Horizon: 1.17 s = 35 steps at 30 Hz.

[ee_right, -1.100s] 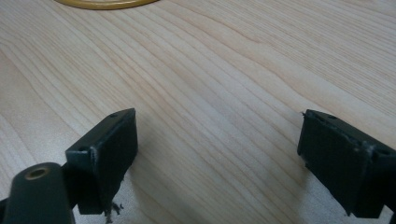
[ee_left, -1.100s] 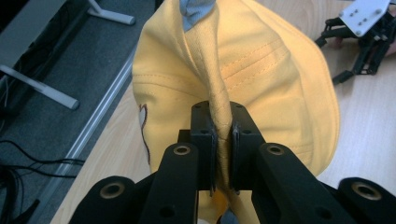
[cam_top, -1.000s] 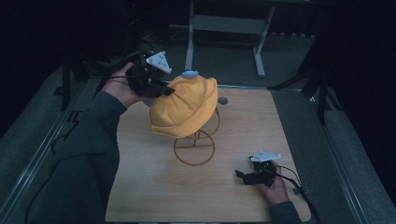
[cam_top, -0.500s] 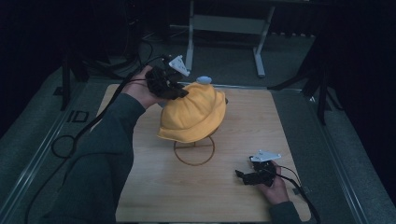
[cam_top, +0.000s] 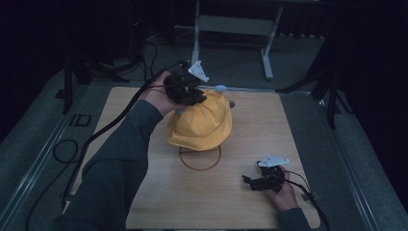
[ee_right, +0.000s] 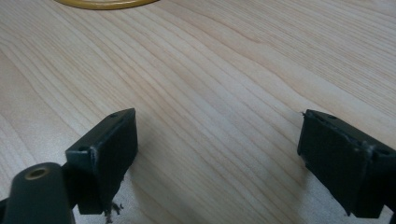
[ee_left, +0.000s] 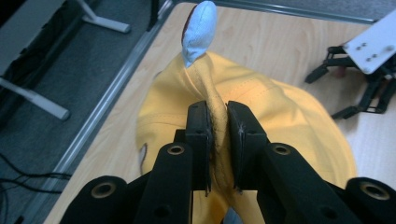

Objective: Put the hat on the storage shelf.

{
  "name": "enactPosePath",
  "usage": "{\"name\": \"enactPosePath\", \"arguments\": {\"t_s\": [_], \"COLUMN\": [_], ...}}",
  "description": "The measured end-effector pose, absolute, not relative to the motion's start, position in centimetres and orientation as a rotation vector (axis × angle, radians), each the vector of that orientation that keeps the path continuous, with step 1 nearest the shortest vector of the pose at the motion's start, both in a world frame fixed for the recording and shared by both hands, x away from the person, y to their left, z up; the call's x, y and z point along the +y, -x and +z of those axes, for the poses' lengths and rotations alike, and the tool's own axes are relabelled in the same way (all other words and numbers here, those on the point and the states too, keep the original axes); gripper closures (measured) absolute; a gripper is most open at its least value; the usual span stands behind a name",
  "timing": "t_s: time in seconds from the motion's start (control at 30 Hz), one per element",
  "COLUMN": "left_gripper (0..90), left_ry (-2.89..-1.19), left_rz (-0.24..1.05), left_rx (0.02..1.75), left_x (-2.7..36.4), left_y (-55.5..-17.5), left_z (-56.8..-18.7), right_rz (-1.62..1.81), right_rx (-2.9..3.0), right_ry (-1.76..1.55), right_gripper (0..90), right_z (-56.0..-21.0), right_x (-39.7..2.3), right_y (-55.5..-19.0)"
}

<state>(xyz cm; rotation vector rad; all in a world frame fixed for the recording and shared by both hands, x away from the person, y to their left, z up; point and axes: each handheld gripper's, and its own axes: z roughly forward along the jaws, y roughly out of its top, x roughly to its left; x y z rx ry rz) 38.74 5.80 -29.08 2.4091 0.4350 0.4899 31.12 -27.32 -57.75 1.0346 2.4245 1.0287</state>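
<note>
Overhead, left gripper [ee_left: 218, 140] clamped on soft yellow fabric hat [ee_left: 280, 116]; right gripper [ee_right: 219, 158] wide apart above woodgrain tabletop [ee_right: 210, 70].

Dim lab or studio: wooden table [cam_top: 269, 144], floor cables [cam_top: 62, 154], metal stand legs [cam_top: 231, 29].
</note>
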Motion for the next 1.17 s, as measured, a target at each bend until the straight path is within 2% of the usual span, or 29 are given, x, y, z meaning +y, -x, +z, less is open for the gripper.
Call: {"name": "enactPosePath", "arguments": {"t_s": [0.3,0.33,0.37,0.47,0.73,1.17], "left_gripper": [76.0,68.2,68.2,55.1,43.2,43.0], "left_ry": [-2.448,-2.445,-2.44,-2.407,-2.321,-2.188], "left_rz": [0.451,0.465,0.47,0.486,0.509,0.477], "left_rx": [0.413,0.417,0.423,0.453,0.53,0.581], "left_x": [5.7,5.6,5.6,6.0,7.4,11.0], "left_y": [-38.5,-38.4,-38.4,-38.5,-38.5,-37.5], "left_z": [-29.6,-29.6,-29.6,-29.2,-28.2,-27.0], "right_rz": [1.029,1.029,1.029,1.029,1.03,1.029], "right_rx": [2.424,2.425,2.425,2.425,2.424,2.424], "right_ry": [-1.034,-1.035,-1.035,-1.035,-1.035,-1.037], "right_gripper": [11.9,11.9,11.9,11.9,11.9,11.9], "right_z": [-57.8,-57.8,-57.8,-57.8,-57.8,-57.7], "right_x": [-27.3,-27.3,-27.3,-27.3,-27.3,-27.3], "right_y": [-31.1,-31.1,-31.1,-31.1,-31.1,-31.1]}}
